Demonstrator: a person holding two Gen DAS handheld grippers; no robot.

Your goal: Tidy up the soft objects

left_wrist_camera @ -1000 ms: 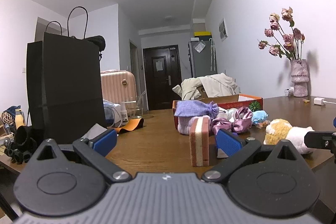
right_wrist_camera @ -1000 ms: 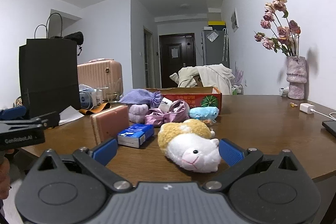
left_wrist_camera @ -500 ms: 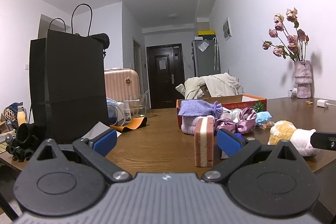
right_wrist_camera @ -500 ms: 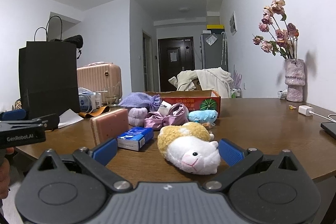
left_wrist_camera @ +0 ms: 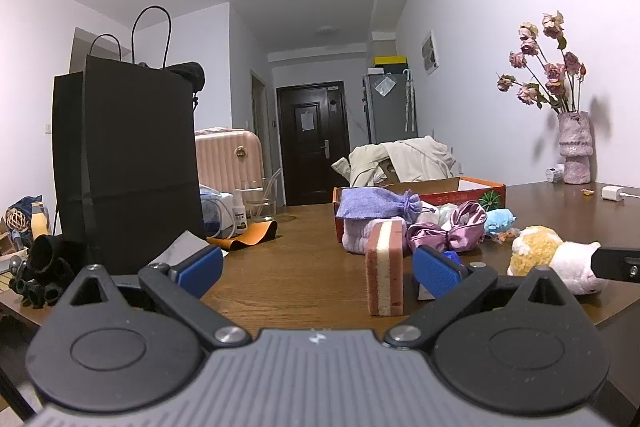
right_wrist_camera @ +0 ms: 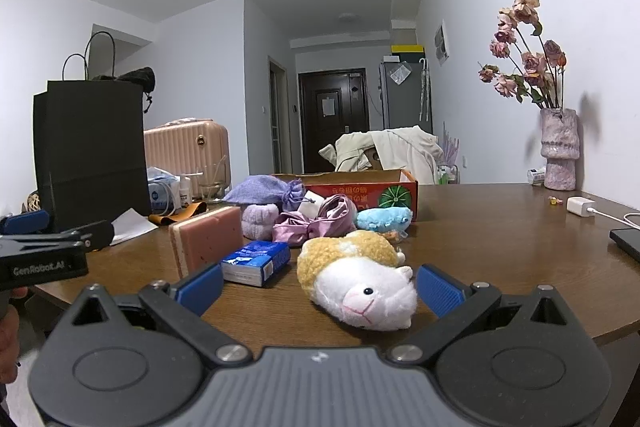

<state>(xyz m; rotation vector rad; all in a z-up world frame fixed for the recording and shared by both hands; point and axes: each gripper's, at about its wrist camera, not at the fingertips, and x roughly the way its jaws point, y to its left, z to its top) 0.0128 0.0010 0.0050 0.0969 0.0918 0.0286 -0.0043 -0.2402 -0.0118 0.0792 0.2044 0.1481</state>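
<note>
While both hand-held tools hang at the near edge, the long brown wooden table [right_wrist_camera: 480, 227] carries everything. At ten o'clock stands the tall black paper carrier bag [left_wrist_camera: 128, 163]. Around twelve sits the shallow red cardboard box [right_wrist_camera: 360, 189], probably where the soft things belong. In front of it lie the lilac drawstring cloth pouch [right_wrist_camera: 264, 189], the shiny pink satin bundle [right_wrist_camera: 320, 223] and the small blue plush toy [right_wrist_camera: 384, 219]. Nearest, at one o'clock in the right wrist view, lies the yellow-and-white plush hamster [right_wrist_camera: 360, 279], just ahead of the right gripper [right_wrist_camera: 320, 289], whose blue pads are spread wide and empty. The pink-and-cream sponge block [left_wrist_camera: 385, 267] stands on edge at one o'clock before the left gripper [left_wrist_camera: 318, 269], likewise spread and empty.

Over the last second both views have crept slightly closer and lower toward the table. Nothing is gripped yet; I judge the hamster the likely first pick.
</note>
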